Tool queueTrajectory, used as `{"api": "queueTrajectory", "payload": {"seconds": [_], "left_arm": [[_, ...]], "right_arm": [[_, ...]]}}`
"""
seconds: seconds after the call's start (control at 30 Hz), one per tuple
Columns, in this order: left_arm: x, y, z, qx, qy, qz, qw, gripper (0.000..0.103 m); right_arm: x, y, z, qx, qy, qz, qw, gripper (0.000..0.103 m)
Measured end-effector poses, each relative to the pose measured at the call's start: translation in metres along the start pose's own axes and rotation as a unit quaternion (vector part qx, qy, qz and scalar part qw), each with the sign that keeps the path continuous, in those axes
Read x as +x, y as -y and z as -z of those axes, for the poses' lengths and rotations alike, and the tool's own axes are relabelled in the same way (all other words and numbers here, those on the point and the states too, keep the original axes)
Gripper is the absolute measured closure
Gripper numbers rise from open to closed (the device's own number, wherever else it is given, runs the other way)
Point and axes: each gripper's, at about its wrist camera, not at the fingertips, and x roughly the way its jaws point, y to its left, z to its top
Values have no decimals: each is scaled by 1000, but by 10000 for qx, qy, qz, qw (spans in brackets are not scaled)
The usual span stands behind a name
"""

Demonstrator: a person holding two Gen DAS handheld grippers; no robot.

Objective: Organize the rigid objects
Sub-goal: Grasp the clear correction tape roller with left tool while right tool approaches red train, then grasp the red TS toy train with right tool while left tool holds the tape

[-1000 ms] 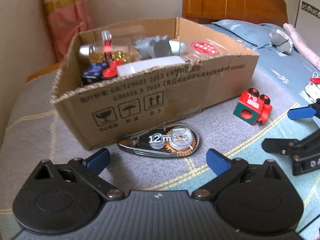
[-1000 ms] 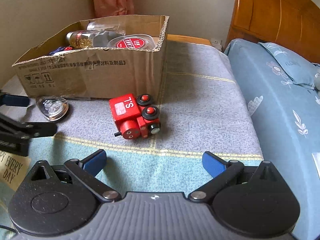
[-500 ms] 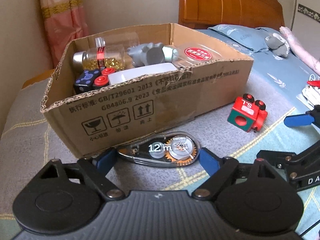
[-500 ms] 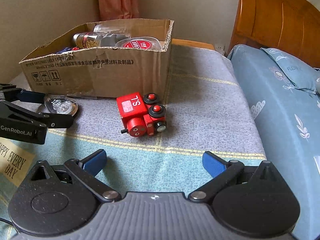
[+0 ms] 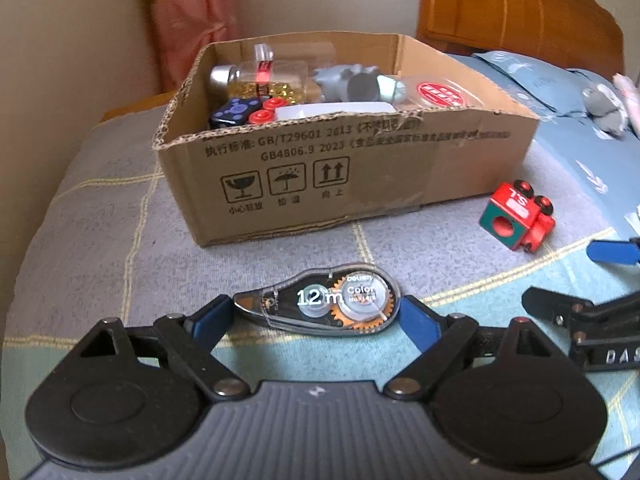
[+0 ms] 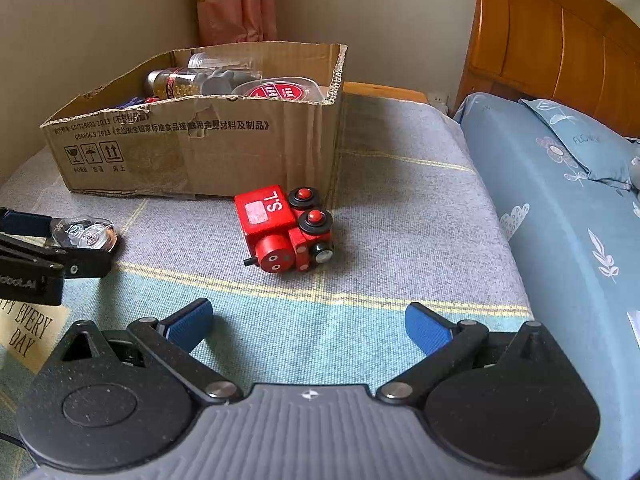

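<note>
Left tongs (image 5: 316,314), low in the frame, have just closed lengthwise on the clear teardrop plastic correction-tape dispenser (image 5: 320,304), ready for the cardboard box (image 5: 340,176) above; right tongs (image 6: 308,326) hang spread, empty.

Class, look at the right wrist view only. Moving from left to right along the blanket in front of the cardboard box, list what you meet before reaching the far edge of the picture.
Left hand-held gripper → clear correction tape dispenser between its blue pads → red wooden toy train → blue floral bedsheet.
</note>
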Motion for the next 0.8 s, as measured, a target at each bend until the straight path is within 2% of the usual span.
{"api": "queueTrajectory", "payload": {"seconds": [0.3, 0.57, 0.8], "left_arm": [[2, 1, -3, -92, -13, -65, 9999, 13], [3, -21, -4, -295, -6, -235, 9993, 13], [1, -27, -2, -310, 44, -236, 9992, 13]], "right_arm": [[-1, -4, 1, -47, -12, -63, 10000, 0], [-2, -32, 0, -486, 97, -687, 9964, 0], [11, -33, -13, -346, 178, -615, 9973, 0]]}}
